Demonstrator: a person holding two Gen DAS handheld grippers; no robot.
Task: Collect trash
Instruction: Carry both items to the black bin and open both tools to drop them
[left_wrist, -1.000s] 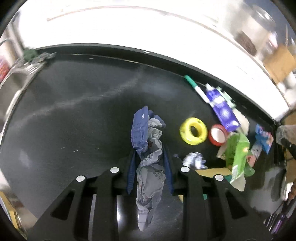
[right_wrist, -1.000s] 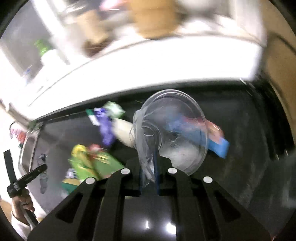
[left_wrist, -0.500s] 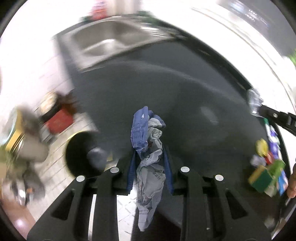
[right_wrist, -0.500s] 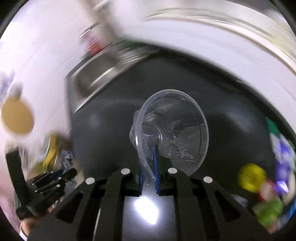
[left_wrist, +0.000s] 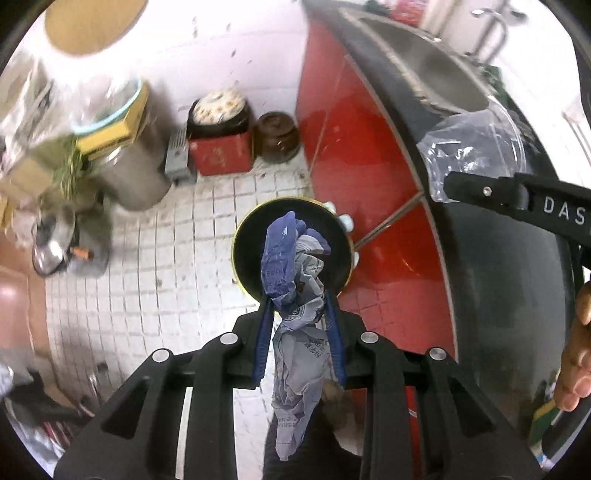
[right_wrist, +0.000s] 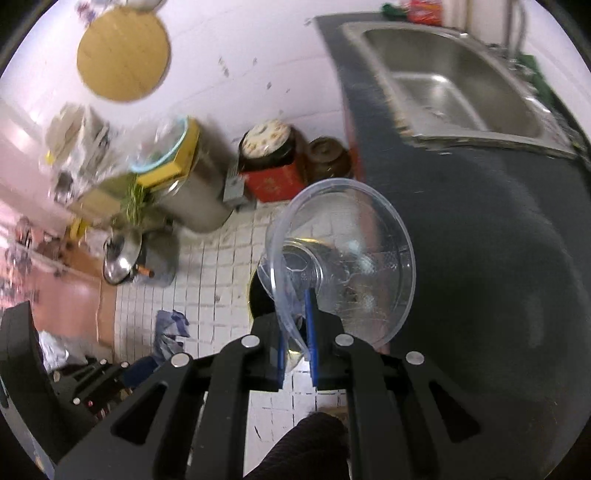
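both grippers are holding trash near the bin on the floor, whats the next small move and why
Probably open the left gripper and let the crumpled wrapper drop. In the left wrist view the wrapper hangs over the dark mouth of the round bin on the tiled floor, so it looks lined up. The right gripper, clamped on the clear plastic bowl, seems only partly over the bin and could follow.

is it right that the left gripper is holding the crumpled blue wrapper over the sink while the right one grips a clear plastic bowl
Not the sink. In the left wrist view the left gripper holds the crumpled blue wrapper above the black bin on the floor. The right gripper does grip the clear plastic bowl.
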